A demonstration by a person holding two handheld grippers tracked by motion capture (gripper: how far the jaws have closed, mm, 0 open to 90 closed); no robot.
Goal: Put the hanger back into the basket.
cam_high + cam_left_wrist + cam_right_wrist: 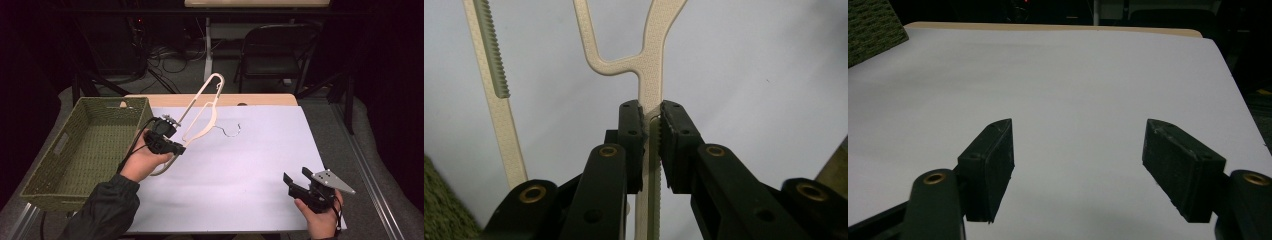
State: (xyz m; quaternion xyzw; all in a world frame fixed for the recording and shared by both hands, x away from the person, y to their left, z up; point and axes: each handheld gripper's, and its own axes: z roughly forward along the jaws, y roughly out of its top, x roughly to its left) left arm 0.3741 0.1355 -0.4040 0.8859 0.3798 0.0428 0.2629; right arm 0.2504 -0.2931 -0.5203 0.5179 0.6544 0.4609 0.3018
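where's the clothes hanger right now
The cream hanger is clamped in the left gripper, left of centre in the high view, raised at a slant over the white sheet just right of the green basket.

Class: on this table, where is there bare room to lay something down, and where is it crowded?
Free: the white sheet between the left gripper and the right gripper, and the basket. Crowded: the sheet's far left, where the hanger is held.
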